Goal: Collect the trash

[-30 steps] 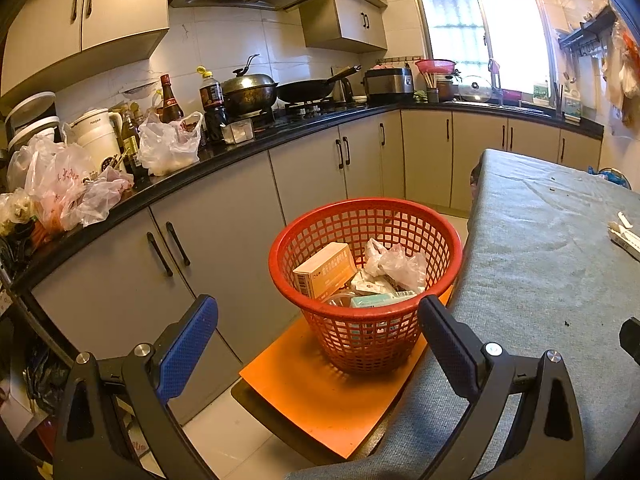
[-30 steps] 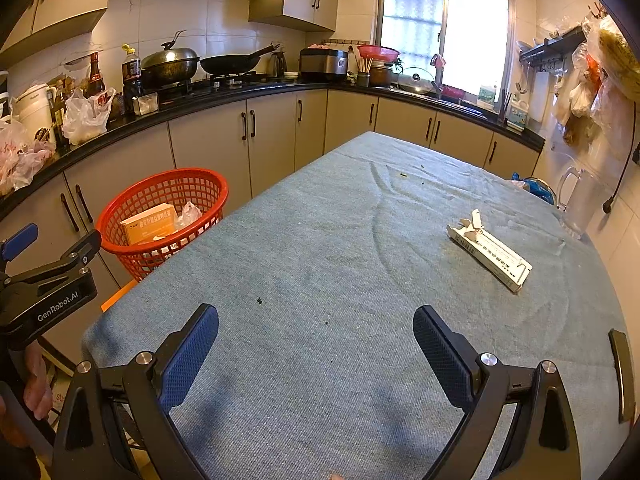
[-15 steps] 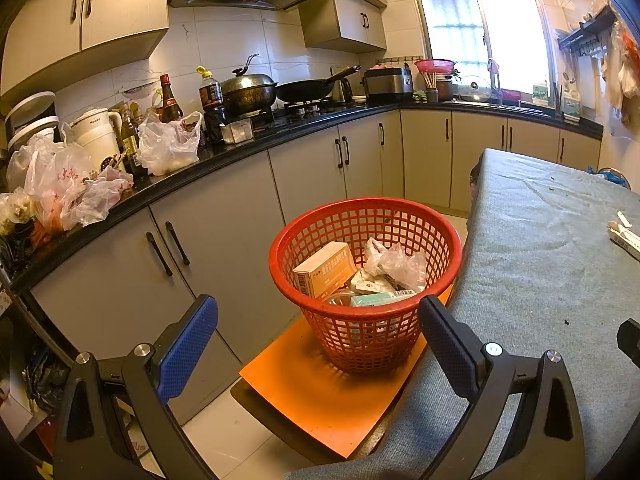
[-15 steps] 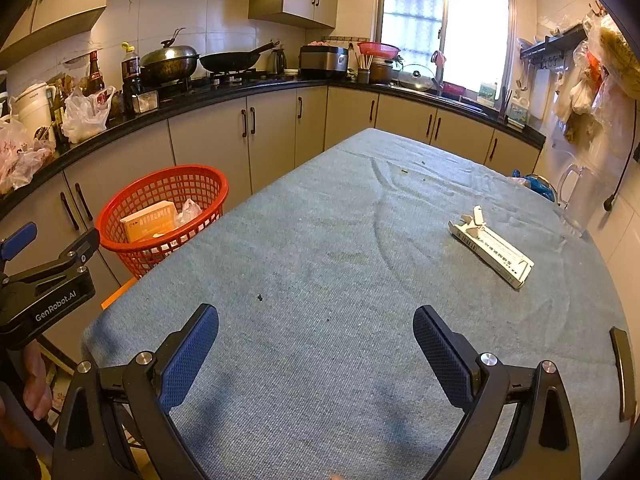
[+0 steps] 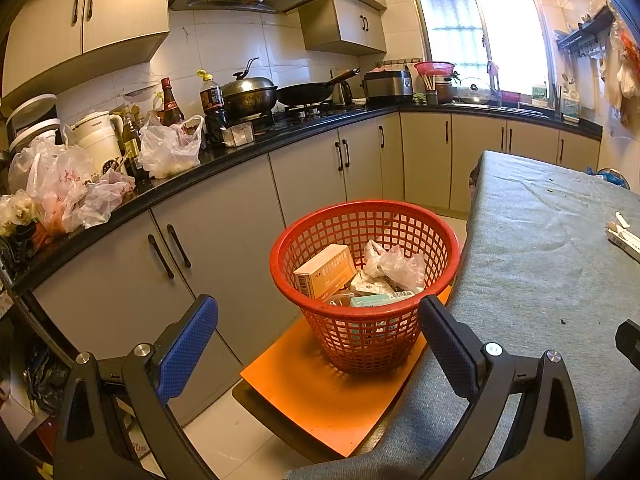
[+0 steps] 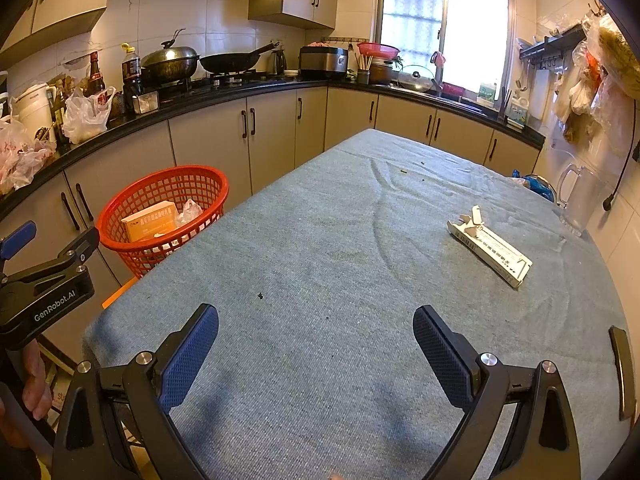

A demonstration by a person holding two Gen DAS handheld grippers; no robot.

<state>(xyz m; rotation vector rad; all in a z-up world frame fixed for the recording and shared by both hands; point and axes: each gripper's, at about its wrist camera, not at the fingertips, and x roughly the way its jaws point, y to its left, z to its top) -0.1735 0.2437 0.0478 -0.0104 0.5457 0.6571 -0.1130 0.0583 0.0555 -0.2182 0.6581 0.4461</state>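
Both my tongs, left [image 5: 318,332] and right [image 6: 316,340], are wide open, empty. Next: grab that torn box [image 6: 490,246], dump it in the basket [image 6: 162,216].

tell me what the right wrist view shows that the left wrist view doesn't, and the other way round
Only the right wrist view shows the whole white carton lying on the table, the clear jug at its far right edge, the open right gripper and the left gripper's body from the side. Only the left wrist view shows the orange board under the basket, the crumpled plastic bag and the teal pack inside it, and the open left gripper. Both show the red basket holding a tan box.
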